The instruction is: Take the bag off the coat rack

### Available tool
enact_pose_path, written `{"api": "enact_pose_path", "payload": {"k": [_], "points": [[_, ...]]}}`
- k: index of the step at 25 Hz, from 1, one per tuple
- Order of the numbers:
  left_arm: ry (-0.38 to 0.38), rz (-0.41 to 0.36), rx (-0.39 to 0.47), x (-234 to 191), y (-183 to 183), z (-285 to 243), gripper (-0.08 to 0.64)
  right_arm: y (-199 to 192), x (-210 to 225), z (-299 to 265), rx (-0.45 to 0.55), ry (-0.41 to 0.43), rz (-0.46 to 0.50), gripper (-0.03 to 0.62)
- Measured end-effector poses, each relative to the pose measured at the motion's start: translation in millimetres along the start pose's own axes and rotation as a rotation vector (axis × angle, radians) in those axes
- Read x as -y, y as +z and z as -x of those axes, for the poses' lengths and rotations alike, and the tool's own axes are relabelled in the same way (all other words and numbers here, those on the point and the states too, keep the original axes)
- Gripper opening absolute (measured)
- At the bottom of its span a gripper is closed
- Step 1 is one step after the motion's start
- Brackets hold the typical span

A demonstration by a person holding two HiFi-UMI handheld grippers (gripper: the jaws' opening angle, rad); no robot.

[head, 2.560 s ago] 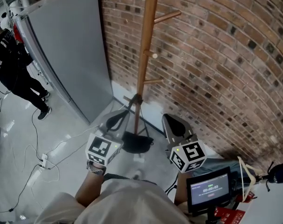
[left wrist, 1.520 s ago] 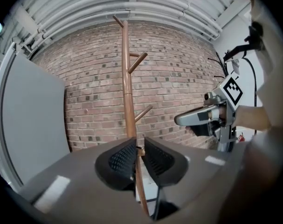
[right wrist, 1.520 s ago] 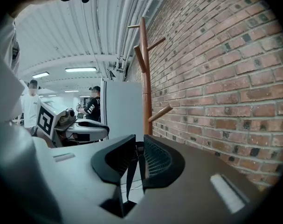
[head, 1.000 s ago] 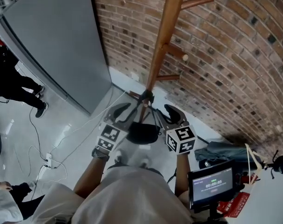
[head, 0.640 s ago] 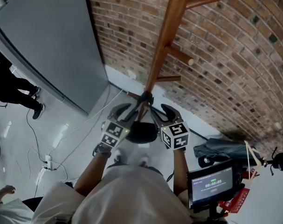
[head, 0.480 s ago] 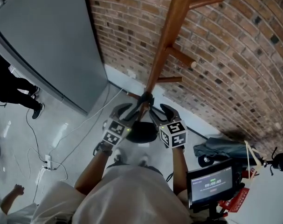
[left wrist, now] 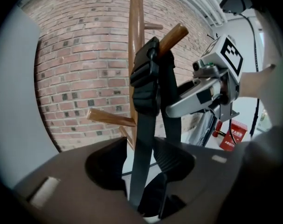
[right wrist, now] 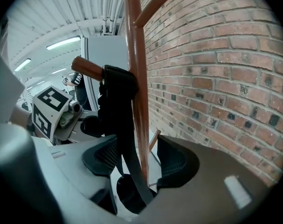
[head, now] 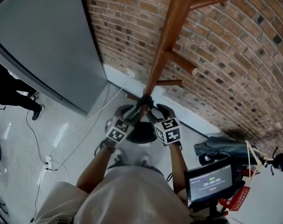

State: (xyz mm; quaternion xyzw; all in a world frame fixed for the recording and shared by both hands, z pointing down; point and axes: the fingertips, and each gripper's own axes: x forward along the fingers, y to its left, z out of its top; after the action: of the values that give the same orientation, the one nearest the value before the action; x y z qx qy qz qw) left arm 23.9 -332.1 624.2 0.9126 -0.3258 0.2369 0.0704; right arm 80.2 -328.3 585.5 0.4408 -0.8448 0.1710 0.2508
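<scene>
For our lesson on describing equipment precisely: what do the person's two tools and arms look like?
The left tool and right tool are matching grey, curved shells with dark ribbed pads. Each carries a white cube printed with black square markers. The person wears a pale short-sleeved shirt, and the forearms are uncovered.

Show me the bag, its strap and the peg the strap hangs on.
bag point(head: 142, 134), head view, middle of its dark body.
strap point(left wrist: 143, 143), left gripper view, flat webbing, lower stretch.
peg point(left wrist: 176, 32), left gripper view, near its free end.
</scene>
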Motion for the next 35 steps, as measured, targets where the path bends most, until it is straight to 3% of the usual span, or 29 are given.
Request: {"api": "enact_pose_path", "payload": {"k": [10, 22, 27, 35], "points": [[-0.004, 0.023, -0.06, -7, -23, -26, 0.164, -7, 5, -19, -0.047, -0.006, 0.014, 0.208], [-0.003, 0.034, -0.076, -7, -22, -28, 0.045, -7, 10, -24, -0.023, -0.049, -0.029, 0.02], [-0.004, 0.045, -0.068, -6, -25, -31, 0.008, -9, 10, -23, -0.024, -0.06, -0.032, 0.006], [0.017, 0.071, -0.072, -11, -23, -24, 0.003, -8, 16, -12, -0.014, -0.084, -0.073, 0.003]]}}
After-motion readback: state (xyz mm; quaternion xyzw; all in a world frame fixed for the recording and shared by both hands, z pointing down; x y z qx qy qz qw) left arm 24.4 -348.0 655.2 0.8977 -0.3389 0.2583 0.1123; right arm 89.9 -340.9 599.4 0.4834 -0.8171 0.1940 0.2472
